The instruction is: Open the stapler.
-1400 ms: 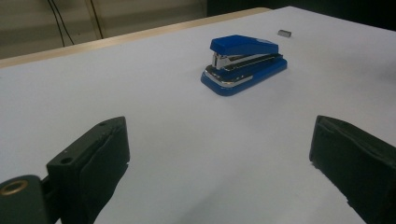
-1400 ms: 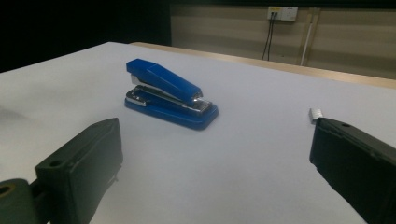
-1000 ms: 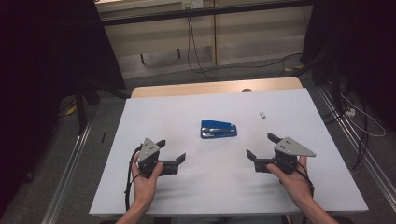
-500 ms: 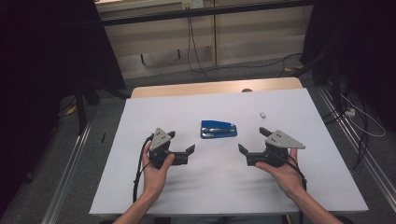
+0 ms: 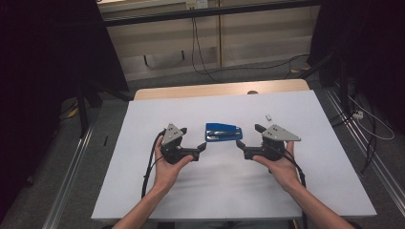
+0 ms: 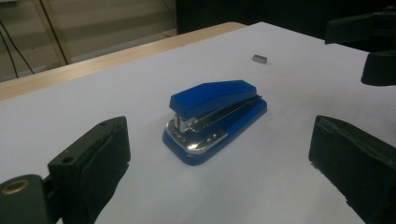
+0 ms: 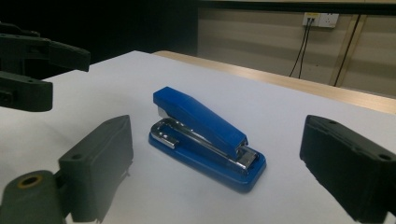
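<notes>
both grippers have closed in on the blue stapler (image 5: 223, 132) since the earlier frames, coming up from the near edge of the table (image 5: 334, 191) and inward, so they now flank it.

left gripper (image 5: 191, 141): jaws spread wide, nothing held. in the left gripper view the stapler (image 6: 215, 118) sits ahead of and between the jaws, apart from both, metal nose end toward the camera.

right gripper (image 5: 248, 141): jaws also wide apart, nothing held. in the right gripper view the stapler (image 7: 205, 136) lies between and beyond the jaws, angled, hinge end nearer this side.

stapler position: flat on its base on the white table cover, about centre, long axis running left to right, shut. left gripper just beside its left end, right gripper just beside its right end; neither touching. small grey block (image 5: 268, 116) lies farther back to the right, well apart from the stapler.

risks, as judged:
- both grippers converge on one small thing; if they go in together the jaws could knock each other or shove the stapler sideways.
- a single jaw meeting an end first would likely slide or spin it on the smooth cover.
- pinching the sloped blue top could let it slip out, or press the arm down and fire a staple.
- gripping across the low base sides looks safer.
</notes>
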A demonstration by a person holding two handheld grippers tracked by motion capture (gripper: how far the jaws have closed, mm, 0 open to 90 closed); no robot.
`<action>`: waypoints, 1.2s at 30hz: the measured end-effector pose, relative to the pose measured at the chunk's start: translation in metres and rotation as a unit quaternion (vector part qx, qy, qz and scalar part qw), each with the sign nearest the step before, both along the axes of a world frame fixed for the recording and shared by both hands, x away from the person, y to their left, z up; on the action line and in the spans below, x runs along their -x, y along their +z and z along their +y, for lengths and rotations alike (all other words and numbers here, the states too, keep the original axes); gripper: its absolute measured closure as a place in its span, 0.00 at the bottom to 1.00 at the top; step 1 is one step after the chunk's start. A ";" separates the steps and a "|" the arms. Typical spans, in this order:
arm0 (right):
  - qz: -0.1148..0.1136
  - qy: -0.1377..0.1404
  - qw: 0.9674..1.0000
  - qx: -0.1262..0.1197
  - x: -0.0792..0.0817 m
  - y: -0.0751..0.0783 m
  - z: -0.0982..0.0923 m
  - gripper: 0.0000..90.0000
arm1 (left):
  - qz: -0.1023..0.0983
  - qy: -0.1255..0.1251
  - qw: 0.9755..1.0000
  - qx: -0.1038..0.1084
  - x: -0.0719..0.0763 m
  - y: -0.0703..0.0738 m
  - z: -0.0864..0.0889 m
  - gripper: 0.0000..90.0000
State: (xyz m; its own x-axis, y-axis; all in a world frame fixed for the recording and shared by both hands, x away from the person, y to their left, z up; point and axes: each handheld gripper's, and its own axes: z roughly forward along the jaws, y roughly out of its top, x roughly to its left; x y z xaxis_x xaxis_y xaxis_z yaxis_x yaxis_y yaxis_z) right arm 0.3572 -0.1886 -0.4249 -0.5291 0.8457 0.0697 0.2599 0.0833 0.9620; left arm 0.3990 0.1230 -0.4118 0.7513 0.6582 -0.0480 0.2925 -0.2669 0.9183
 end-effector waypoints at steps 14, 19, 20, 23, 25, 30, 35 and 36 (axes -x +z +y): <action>-0.012 0.007 1.000 0.023 -0.025 0.000 0.019 0.13 | 0.002 0.006 1.000 -0.009 -0.025 -0.002 -0.006 0.05; -0.017 -0.001 0.999 0.032 -0.034 0.003 0.020 0.17 | -0.001 0.010 1.000 -0.008 -0.035 0.001 -0.011 0.05; -0.016 -0.001 0.999 0.033 -0.036 0.003 0.021 0.17 | -0.001 0.010 1.000 -0.008 -0.036 0.002 -0.011 0.05; -0.015 -0.003 0.999 0.037 -0.040 0.002 0.022 0.18 | -0.003 0.011 1.000 0.001 -0.038 0.003 -0.016 0.06; -0.009 -0.002 0.999 0.033 -0.044 0.001 0.023 0.21 | -0.012 0.010 1.000 0.001 -0.039 0.005 -0.019 0.08; 0.002 -0.007 0.999 0.035 -0.058 0.003 0.023 0.28 | -0.008 0.016 1.000 0.008 -0.050 0.009 -0.022 0.08; 0.017 -0.012 0.999 0.038 -0.067 -0.001 0.024 0.36 | -0.011 0.025 1.000 -0.004 -0.062 0.004 -0.023 0.07; 0.019 -0.008 0.999 0.039 -0.069 -0.003 0.024 0.37 | -0.008 0.025 1.000 -0.001 -0.064 0.002 -0.022 0.07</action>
